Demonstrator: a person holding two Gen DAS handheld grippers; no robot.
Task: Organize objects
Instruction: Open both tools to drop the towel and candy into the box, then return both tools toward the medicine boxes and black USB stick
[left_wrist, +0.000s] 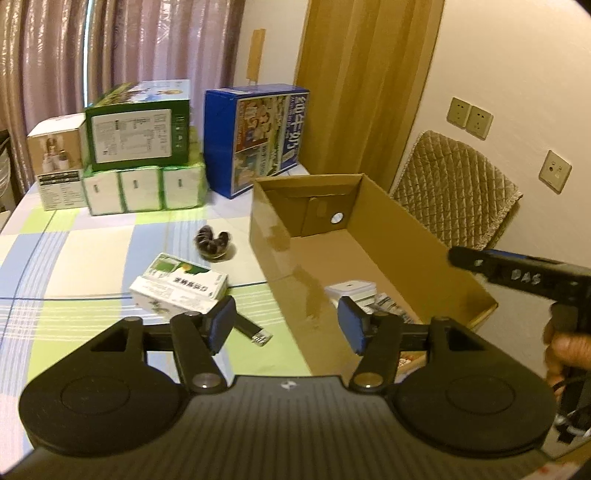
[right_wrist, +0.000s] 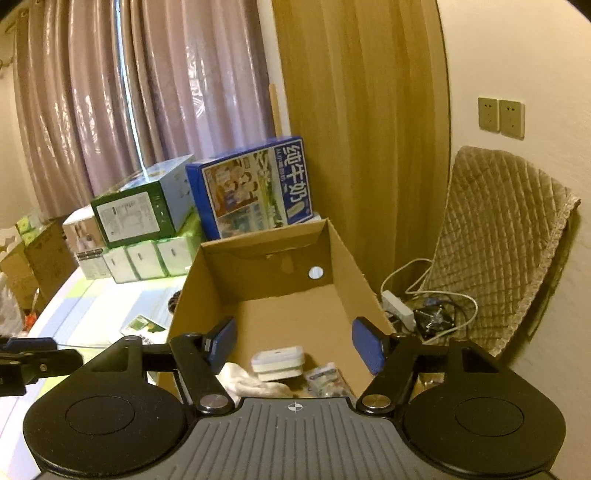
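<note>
One cardboard box (right_wrist: 280, 314) is sitting open on the counter (left_wrist: 74, 266), holding one white container (right_wrist: 277, 362), one white cloth (right_wrist: 247, 382) and a small packet (right_wrist: 327, 380) that is hard to make out. The right claw (right_wrist: 293, 345) is hanging spread and empty above them. The left claw (left_wrist: 286, 325) is also spread, with one medicine box (left_wrist: 177, 288) lying at centre left of the frame, and one dark strip (left_wrist: 253, 330) partly hidden.

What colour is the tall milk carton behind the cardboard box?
Blue, with a printed picture; the milk carton shows best in the right wrist view.

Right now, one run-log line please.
left gripper: open, empty | right gripper: open, over cardboard box | white container: boxed | medicine box: on table
</note>
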